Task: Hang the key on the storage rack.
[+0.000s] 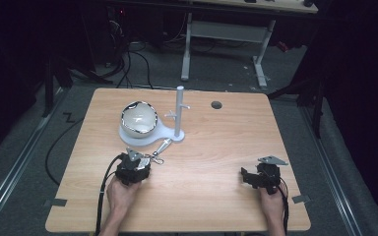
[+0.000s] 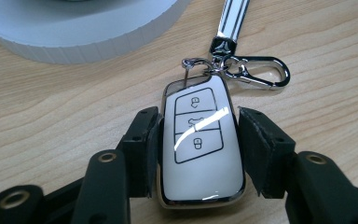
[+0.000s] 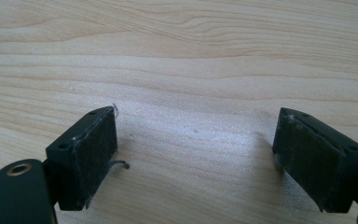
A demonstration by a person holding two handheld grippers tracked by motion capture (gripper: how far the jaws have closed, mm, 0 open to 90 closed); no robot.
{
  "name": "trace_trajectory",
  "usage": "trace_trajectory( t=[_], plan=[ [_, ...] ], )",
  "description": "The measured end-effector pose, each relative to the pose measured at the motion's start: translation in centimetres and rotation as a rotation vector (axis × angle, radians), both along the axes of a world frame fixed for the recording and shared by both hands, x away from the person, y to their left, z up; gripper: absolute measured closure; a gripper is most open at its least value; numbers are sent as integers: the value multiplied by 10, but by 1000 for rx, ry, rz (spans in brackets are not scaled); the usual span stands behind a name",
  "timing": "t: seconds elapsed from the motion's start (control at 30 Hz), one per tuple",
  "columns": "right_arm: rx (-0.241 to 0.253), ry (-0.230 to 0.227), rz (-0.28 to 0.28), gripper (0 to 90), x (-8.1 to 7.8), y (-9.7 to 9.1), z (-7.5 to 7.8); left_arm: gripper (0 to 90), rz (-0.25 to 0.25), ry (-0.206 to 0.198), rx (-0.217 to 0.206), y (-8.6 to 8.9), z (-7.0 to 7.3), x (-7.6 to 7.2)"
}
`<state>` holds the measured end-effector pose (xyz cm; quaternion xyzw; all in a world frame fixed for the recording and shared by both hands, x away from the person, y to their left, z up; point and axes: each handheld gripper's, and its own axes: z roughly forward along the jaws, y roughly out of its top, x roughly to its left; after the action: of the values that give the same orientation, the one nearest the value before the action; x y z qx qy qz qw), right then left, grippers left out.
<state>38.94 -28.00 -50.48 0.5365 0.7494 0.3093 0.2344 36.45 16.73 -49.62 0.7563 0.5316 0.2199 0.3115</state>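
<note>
1. High view. Dark room with cables on the floor and a second desk behind. Wooden worktop point(image 1: 202, 162) carrying a white stand point(image 1: 178, 114) with an upright post and pegs on a round base, and a glossy bowl point(image 1: 139, 118) on that base. Left gripper point(image 1: 137, 164) sits just before the base; right gripper point(image 1: 256, 177) rests well apart, near the right edge.
2. Left gripper view. White key fob point(image 2: 200, 149) lying flat on the worktop between the jaws. Jaws part-closed: one pad touches the fob's side, the other stands just clear. Strap point(image 2: 233, 18) and carabiner point(image 2: 256, 72) trail toward the stand base.
3. Right gripper view. Jaws wide apart over bare wood, holding nothing.
4. Risk, judged: the glossy fob could slip or twist under uneven pressure; the carabiner may snag the base on lifting.
5. Markings: three button icons on the fob; no legible text or brand.
</note>
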Motion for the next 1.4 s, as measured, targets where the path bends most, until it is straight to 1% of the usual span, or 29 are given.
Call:
trace_trajectory(
  t=[0.07, 0.1, 0.17, 0.27, 0.3, 0.33, 0.37, 0.4, 0.47, 0.5, 0.53, 0.63, 0.67, 0.7, 0.8, 0.83, 0.87, 0.9, 0.93, 1.0, 1.07, 1.1, 1.13, 1.2, 1.23, 1.3, 1.33, 1.37, 1.4],
  plan=[
    [0, 0, 0, 140, 0, 0, 0, 503, 1, -8, -9, 1, 2, -1],
    [0, 1, 0, 140, 0, 0, 0, 503, 2, -18, -22, 2, 4, -2],
    [0, 1, 0, 139, 0, 0, 0, 504, 2, -44, -63, 7, 10, -5],
    [0, 1, 1, 139, 0, 0, 0, 505, -4, -49, -64, 8, 14, -7],
    [0, 0, 0, 140, 0, 0, 0, 505, -9, -73, -86, 10, 21, -9],
    [0, 1, 0, 139, 0, 0, 0, 505, -9, -73, -86, 10, 21, -9],
    [0, 0, 0, 139, 0, 0, 0, 505, -16, -100, -101, 10, 29, -11],
    [0, 1, 0, 139, 0, 0, 0, 505, -20, -111, -106, 10, 33, -12],
    [0, 1, 0, 140, 0, 0, 0, 505, -29, -123, -116, 10, 40, -12],
    [0, 1, 0, 140, 0, 0, 0, 505, -29, -123, -116, 10, 40, -12],
    [0, 1, 0, 139, 0, 0, 0, 505, -38, -134, -129, 11, 46, -11],
    [0, 1, 1, 139, 0, 0, 0, 505, -43, -139, -136, 11, 51, -9],
    [0, 0, 0, 139, 0, 0, 0, 505, -49, -148, -138, 11, 55, -7],
    [0, 0, 0, 139, 0, 0, 0, 506, -57, -152, -156, 11, 60, -6],
    [0, 1, 0, 139, 0, 0, 0, 506, -69, -168, -162, 9, 67, -4],
    [0, 0, 0, 139, 0, 0, 0, 506, -80, -180, -173, 8, 74, -3],
    [0, 0, 0, 139, 0, 0, 0, 506, -80, -180, -173, 8, 74, -3],
    [0, 0, 0, 140, 0, 0, 0, 506, -93, -193, -182, 7, 81, -1],
    [0, 0, 0, 140, 0, 0, 0, 506, -93, -193, -182, 7, 81, -1],
    [0, 0, 0, 139, 0, 0, 0, 506, -107, -207, -192, 6, 92, 4],
    [1, 1, 0, 139, 0, 0, 0, 506, -109, -213, -204, 6, 96, 7],
    [0, 0, 0, 139, 0, 0, 0, 506, -109, -213, -204, 6, 96, 7],
    [0, 1, 0, 140, 0, 0, 0, 506, -110, -224, -223, 6, 101, 10],
    [0, 0, 0, 140, 0, 0, 0, 506, -109, -230, -239, 6, 106, 13],
    [0, 0, 0, 140, 0, 0, 0, 506, -109, -230, -239, 6, 106, 13],
    [0, 1, 1, 140, 0, 0, 0, 506, -106, -241, -252, 6, 111, 19],
    [0, 0, 0, 140, 0, 0, 0, 506, -106, -241, -252, 6, 111, 19],
    [0, 0, 0, 140, 0, 0, 0, 506, -103, -246, -263, 7, 115, 23],
    [0, 0, 0, 140, 0, 0, 0, 506, -103, -246, -263, 7, 115, 23]
  ],
)
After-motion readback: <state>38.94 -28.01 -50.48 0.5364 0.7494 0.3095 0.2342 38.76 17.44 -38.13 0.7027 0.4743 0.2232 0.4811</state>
